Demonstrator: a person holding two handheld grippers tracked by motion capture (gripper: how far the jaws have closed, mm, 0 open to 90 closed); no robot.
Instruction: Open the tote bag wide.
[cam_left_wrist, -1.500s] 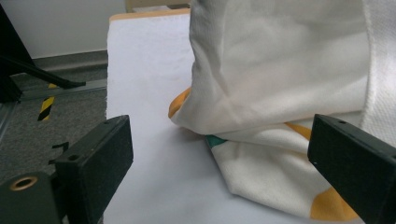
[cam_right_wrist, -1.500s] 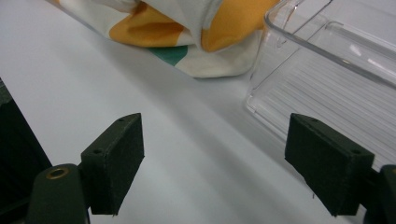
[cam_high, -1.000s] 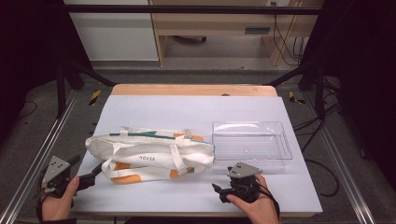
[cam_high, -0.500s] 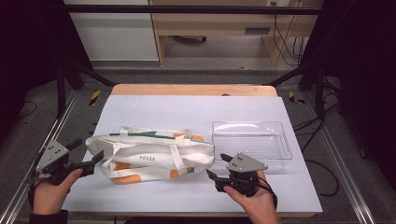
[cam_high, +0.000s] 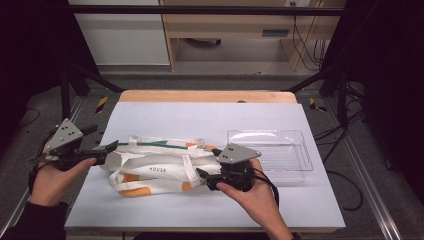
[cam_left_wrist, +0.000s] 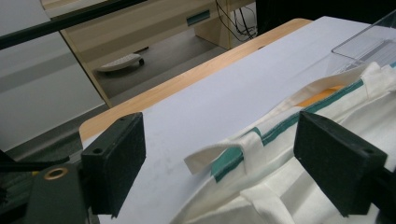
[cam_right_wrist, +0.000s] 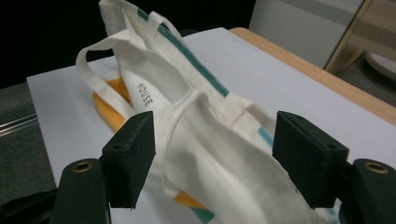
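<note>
A cream tote bag (cam_high: 160, 167) with orange patches, a green stripe and the word HOUSE lies flat on the white table top (cam_high: 210, 117). My left gripper (cam_high: 105, 152) hovers at the bag's left end. Its jaws have just been closing a little but stand wide apart; in the left gripper view (cam_left_wrist: 224, 158) the striped corner of the bag (cam_left_wrist: 280, 186) lies between them, untouched. My right gripper (cam_high: 205, 172) is at the bag's right end, open. Its jaws narrowed slightly over the last second. A handle and folds of the bag (cam_right_wrist: 205, 140) lie between them, with no pad pressing.
A clear plastic tray (cam_high: 305, 155) stands right of the bag, close behind my right hand, and its corner shows in the left gripper view (cam_left_wrist: 369, 42). A wooden strip (cam_high: 207, 96) edges the far side. Black frame posts and cables flank the table.
Both hands have lifted off the table's near edge. The left gripper has come in to the bag's left end, the right one forward and left to its right end.
</note>
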